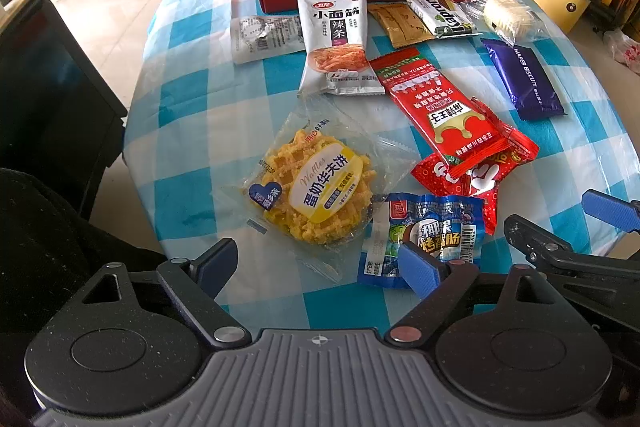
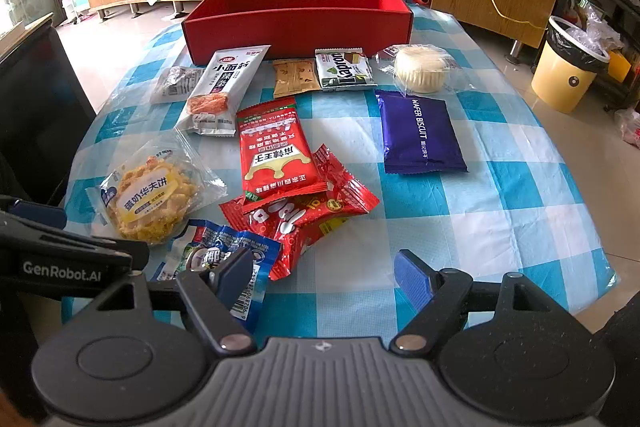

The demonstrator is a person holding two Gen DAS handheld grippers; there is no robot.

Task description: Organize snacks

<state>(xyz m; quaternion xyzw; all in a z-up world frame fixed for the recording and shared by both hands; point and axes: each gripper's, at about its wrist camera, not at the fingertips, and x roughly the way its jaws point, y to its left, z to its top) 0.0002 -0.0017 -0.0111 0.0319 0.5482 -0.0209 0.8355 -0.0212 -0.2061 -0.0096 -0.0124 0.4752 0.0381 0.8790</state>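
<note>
Beside the waffle pack (image 1: 316,193), checked cloth (image 2: 480,227) lies bare rightward.

Left gripper (image 1: 320,263): black linkage arms, round black pivot discs, silver and copper-coloured rivets, ribbed grey centre plate with a crosshair mark, blue ribbed pads (image 1: 418,269). Right gripper (image 2: 326,277): same build. White "GenRobot.AI" lettering on the left gripper's side, seen in the right wrist view.
</note>
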